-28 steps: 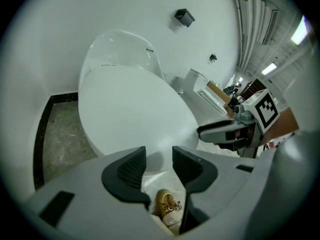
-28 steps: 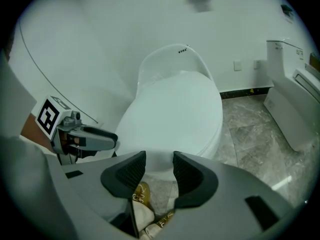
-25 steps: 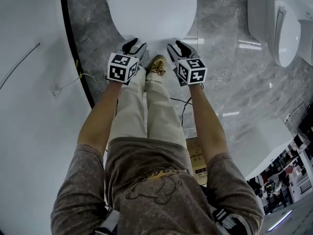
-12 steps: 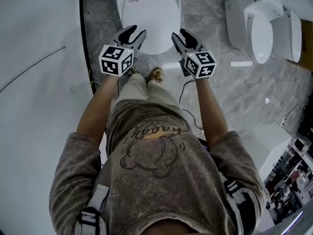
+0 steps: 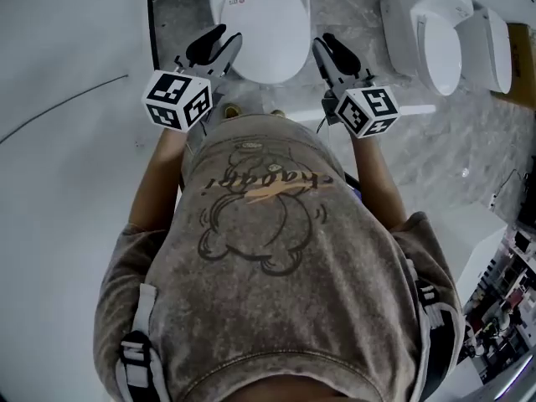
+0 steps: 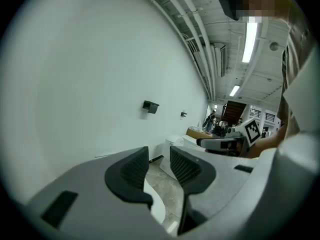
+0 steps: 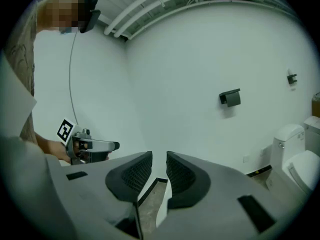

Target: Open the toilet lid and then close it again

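Note:
In the head view the white toilet stands at the top middle with its lid down flat. My left gripper is raised beside the bowl's left edge and my right gripper beside its right edge; neither touches the toilet. Both point almost level. In the left gripper view the left gripper has its jaws closing with nothing between them, only a strip of white toilet far below. In the right gripper view the right gripper is also closing, a narrow empty gap left between its pads.
Two more white toilets stand to the right on the grey marbled floor. A black border strip edges the floor by the white wall. A black paper holder hangs on the wall. Shelves fill the lower right corner.
Both grippers have come up and away from the toilet's front edge, and the person has straightened. The toilet now looks smaller and farther. Both pairs of jaws have narrowed, the right more.

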